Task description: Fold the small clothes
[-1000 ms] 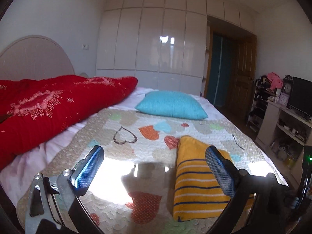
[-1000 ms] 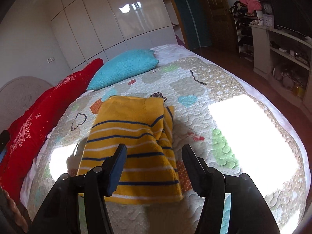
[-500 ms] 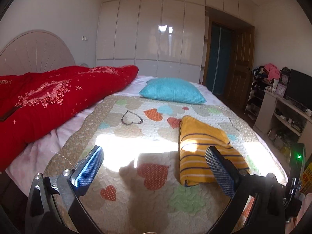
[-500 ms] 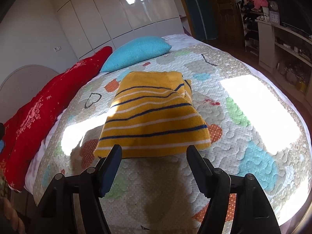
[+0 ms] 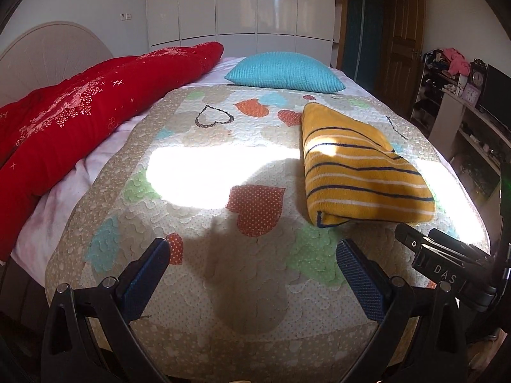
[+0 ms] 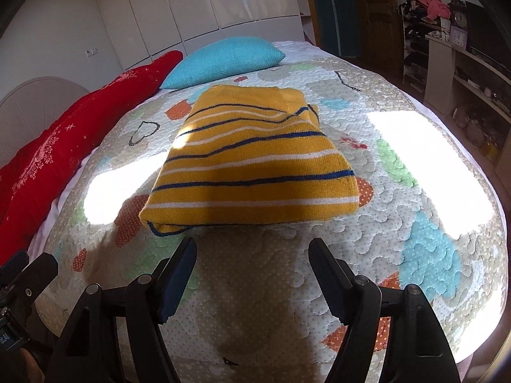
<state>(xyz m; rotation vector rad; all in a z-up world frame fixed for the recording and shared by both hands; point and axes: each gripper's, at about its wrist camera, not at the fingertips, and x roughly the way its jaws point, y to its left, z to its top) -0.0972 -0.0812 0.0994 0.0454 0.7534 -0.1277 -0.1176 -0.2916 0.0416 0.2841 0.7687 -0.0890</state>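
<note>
- Right gripper point(image 6: 252, 255): hovers over the near edge of the bed, tilted downward. Its jaws are opening and stand wide. Nothing sits between them; only quilt shows in the gap.
- Left gripper point(image 5: 252, 255): hovers over the near edge of the bed, to the left of the right one. Its jaws stand wide apart, blue pads point(image 5: 359, 279) facing each other. Nothing is held; only quilt shows between them.
- Sweater point(image 6: 252, 156): yellow, with blue and white stripes. It lies folded into a compact rectangle on the quilt, just beyond the right gripper's fingertips and apart from them. From the left gripper it sits ahead and to the right. A blue-trimmed hem shows at its near left corner.
- Quilt point(image 5: 204, 210): pale, patterned with coloured hearts. It covers the bed top. Bright sun patches fall on both sides of the sweater.
- Red blanket point(image 5: 83, 115): bunched along the left side of the bed, well apart from the sweater.
- Blue pillow point(image 5: 284, 71): lies at the far end of the quilt, beyond the sweater.
- Headboard point(image 5: 54, 46): rounded and pale, behind the red blanket.
- White wardrobe point(image 5: 242, 3): glossy doors along the far wall.
- Wooden door point(image 5: 402, 32): right of the wardrobe.
- Shelves point(image 6: 463, 73): cluttered, along the right wall.
</note>
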